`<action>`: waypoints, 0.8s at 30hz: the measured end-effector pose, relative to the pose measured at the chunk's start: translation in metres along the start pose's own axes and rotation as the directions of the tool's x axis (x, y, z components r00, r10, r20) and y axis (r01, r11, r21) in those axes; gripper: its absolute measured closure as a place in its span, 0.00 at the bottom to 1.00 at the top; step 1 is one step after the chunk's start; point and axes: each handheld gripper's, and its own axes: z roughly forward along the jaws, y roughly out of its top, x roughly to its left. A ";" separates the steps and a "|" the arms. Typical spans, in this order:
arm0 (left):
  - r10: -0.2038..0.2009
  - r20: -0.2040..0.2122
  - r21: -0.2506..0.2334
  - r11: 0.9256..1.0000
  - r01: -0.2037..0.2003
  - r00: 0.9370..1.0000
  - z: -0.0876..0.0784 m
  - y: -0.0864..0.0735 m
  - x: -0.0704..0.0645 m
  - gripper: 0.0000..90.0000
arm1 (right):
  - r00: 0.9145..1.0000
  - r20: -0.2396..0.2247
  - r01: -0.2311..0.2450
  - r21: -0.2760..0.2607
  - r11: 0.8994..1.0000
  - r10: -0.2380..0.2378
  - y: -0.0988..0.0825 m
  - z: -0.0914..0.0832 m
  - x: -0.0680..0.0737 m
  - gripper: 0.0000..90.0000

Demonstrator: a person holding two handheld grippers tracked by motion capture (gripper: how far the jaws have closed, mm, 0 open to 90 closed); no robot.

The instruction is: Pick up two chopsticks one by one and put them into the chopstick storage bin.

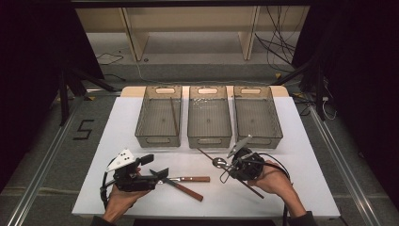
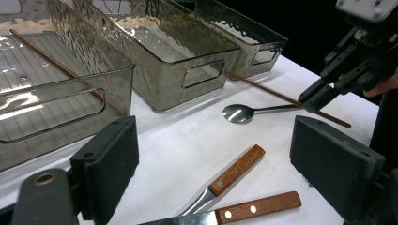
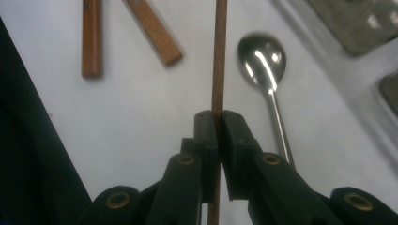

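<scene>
Now, by view.

High view, table: white table point(image 1: 141, 122) mid-frame, three grey bins in a row across its upper part.
High view, bins: left bin point(image 1: 159, 116) holds one brown stick point(image 1: 174, 115); middle bin point(image 1: 209, 117) and right bin point(image 1: 257, 115) just beside it.
High view, left gripper: left gripper point(image 1: 157, 171) at lower left, jaws standing wide apart, nothing between them.
High view, knives: two wooden-handled knives point(image 1: 186, 183) crossed at lower centre, just right of the left gripper.
High view, right gripper: right gripper point(image 1: 234, 165) at lower right of centre, clamped on a chopstick point(image 1: 252, 188) that slants from upper left to lower right.
High view, spoon: spoon point(image 1: 219, 163) just left of the right gripper.

Left gripper view, jaws: own two black pads at lower left and lower right, far apart, gap empty.
Left gripper view, knives: knives point(image 2: 237, 169) with wooden handles at lower centre, on the table.
Left gripper view, spoon: spoon point(image 2: 239, 113) at centre right, bowl to the left.
Left gripper view, chopstick: chopstick point(image 2: 272, 92) behind the spoon, pinched by the right gripper point(image 2: 313, 99) at upper right.

Right gripper view, jaws: closed tight on the chopstick point(image 3: 219, 61), which runs straight up the frame's centre.
Right gripper view, spoon: spoon point(image 3: 263, 58) right of the chopstick, on the table.
Right gripper view, knives: knives point(image 3: 91, 37), handles only, at upper left.
</scene>
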 end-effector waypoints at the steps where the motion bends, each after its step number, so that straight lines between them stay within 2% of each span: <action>1: -0.004 -0.002 -0.002 1.000 0.004 1.000 0.000 0.000 0.000 0.17 | 1.000 -0.006 -0.010 -0.024 1.000 0.010 0.001 -0.002 0.000 0.95; 3: -0.013 0.000 -0.003 1.000 0.013 1.000 0.000 0.000 0.000 0.17 | 0.999 -0.015 -0.031 -0.084 0.996 0.030 0.006 -0.006 0.000 0.95; 10: -0.034 0.002 0.010 0.999 0.034 0.999 0.003 0.002 -0.001 0.17 | 0.999 -0.015 -0.042 -0.155 0.987 0.040 0.014 -0.010 0.002 0.95; 13: -0.041 0.004 0.014 0.999 0.041 0.999 0.005 0.003 -0.003 0.17 | 0.998 -0.013 -0.059 -0.180 0.982 0.057 0.016 -0.011 0.002 0.95; 17: -0.077 0.017 0.011 0.997 0.077 0.997 0.006 0.006 -0.006 0.17 | 0.997 -0.018 -0.081 -0.226 0.971 0.079 0.019 -0.013 0.002 0.95; 21: -0.084 0.012 0.021 0.996 0.084 0.996 0.010 0.010 -0.010 0.17 | 0.995 -0.032 -0.099 -0.261 0.960 0.094 0.022 -0.013 0.004 0.95; 24: -0.108 0.023 0.026 0.994 0.107 0.994 0.014 0.013 -0.012 0.17 | 0.994 -0.034 -0.109 -0.284 0.953 0.103 0.023 -0.014 0.005 0.95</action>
